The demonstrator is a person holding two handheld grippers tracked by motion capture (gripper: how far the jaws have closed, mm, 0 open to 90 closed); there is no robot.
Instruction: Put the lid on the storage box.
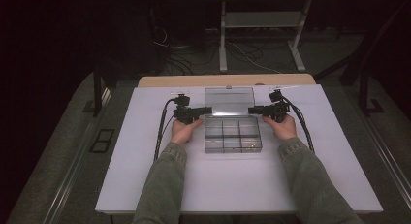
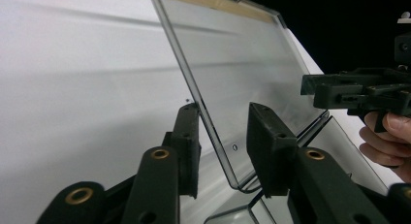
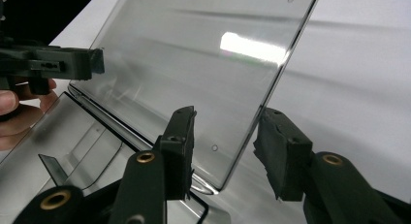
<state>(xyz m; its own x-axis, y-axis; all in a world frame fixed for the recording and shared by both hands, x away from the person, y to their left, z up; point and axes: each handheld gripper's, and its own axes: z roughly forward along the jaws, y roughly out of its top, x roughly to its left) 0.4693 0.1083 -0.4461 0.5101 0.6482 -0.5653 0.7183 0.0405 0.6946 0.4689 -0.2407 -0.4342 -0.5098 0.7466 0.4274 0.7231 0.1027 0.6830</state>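
High view: a clear plastic organizer box (image 1: 232, 134) sits at the middle of the frame on a matte white board (image 1: 145, 180), its base split by thin walls into small compartments. Its flat transparent lid (image 1: 229, 101) is swung back behind the base, toward the upper middle, glossy and catching a pale glare. Under the far edge of the board runs a strip of light wood, the tabletop (image 1: 160, 81).

The left gripper (image 1: 205, 110) comes in from the left of the box and the right gripper (image 1: 252, 109) from the right, each held level in a hand with an olive sleeve behind it, each trailing a black cable.

In the left gripper view, two chunky black jaws with brass-coloured rivets rise from the bottom; the lid's rounded lower corner and thin edge (image 2: 213, 132) stand between the rubbery pads (image 2: 189, 136). The nearer pad lies just beside the edge; the other stands clear of the sheet. The jaws are partly spread, not pinching.

In the right gripper view the lid's other edge (image 3: 252, 122) slants between the pads (image 3: 181, 141), with a gap visible on both sides; the jaws are partly spread here too, holding nothing. The box base shows at the lower left.
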